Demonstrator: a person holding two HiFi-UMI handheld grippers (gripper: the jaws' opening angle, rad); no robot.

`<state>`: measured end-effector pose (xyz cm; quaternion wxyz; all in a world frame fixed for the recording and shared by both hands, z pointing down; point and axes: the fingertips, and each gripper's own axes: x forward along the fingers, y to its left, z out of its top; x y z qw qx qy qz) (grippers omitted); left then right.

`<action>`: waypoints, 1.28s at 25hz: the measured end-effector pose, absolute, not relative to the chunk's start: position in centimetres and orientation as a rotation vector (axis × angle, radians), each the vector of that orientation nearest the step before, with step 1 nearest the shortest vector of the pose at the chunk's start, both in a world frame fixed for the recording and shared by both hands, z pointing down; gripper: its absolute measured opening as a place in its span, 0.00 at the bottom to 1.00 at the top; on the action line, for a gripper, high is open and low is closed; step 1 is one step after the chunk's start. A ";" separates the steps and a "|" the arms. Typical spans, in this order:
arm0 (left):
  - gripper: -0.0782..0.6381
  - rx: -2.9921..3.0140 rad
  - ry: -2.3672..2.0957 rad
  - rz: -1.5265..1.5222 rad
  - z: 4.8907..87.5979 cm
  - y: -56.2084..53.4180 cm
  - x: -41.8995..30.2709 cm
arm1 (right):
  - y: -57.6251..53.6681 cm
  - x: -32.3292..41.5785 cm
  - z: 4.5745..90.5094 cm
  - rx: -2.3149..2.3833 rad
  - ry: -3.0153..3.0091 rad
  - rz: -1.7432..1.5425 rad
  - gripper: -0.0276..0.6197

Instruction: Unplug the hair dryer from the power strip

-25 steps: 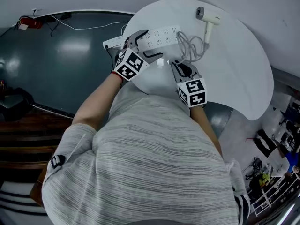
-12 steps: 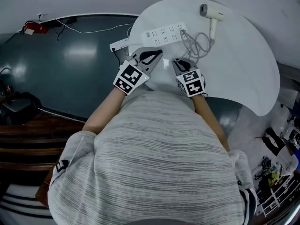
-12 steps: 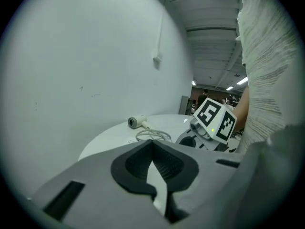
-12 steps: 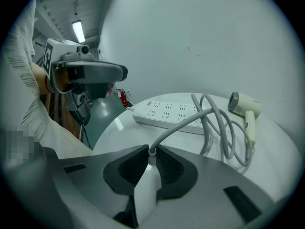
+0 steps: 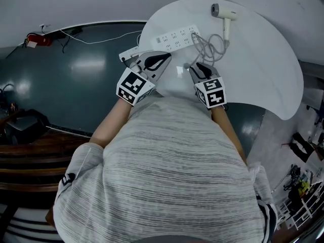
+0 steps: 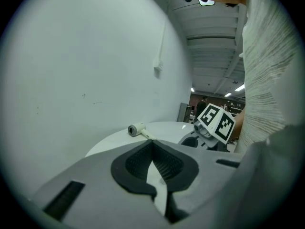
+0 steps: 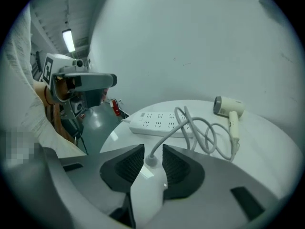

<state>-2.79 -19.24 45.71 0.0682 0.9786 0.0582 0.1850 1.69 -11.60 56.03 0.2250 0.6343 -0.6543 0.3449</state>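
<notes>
One seemingly light, rigid plug [image 7: 147, 185] is pinched by the fingers of the right gripper [image 7: 152, 152], off the power strip [image 7: 157, 123]. Its limp cord [image 7: 165, 139] trails to the hair dryer [image 7: 228, 109] on the desk [image 7: 271, 142]. The left gripper [image 6: 152, 148] has its fingers pressed together, empty.

hair dryer [image 5: 224, 15]: white, lying flat at table's [image 5: 263, 70] far edge | power strip [image 5: 175, 38]: white, left of it | cord [image 5: 208, 45]: looped between | plug [image 7: 148, 185]: unplugged, in right gripper [image 7: 152, 152]

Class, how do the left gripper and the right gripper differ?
The grey left gripper has its fingers shut together on nothing; the grey right gripper has its fingers clamped on the white plastic plug. The left gripper points nearly level, the right gripper steeply downward. Both carry marker cubes.
</notes>
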 end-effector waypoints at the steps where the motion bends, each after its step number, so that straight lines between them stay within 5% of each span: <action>1: 0.12 2.947 0.190 0.544 45.2 -19.1 -2.8 | -11.4 1.9 54.9 1.780 -1.813 0.940 0.22; 19: 0.12 2.947 0.435 0.153 35.1 -16.3 -2.4 | -12.6 1.2 33.8 2.161 -2.268 0.308 0.09; 32: 0.12 2.946 0.464 0.065 33.5 -14.5 -2.8 | -12.1 -0.7 33.0 2.069 -2.369 0.301 0.08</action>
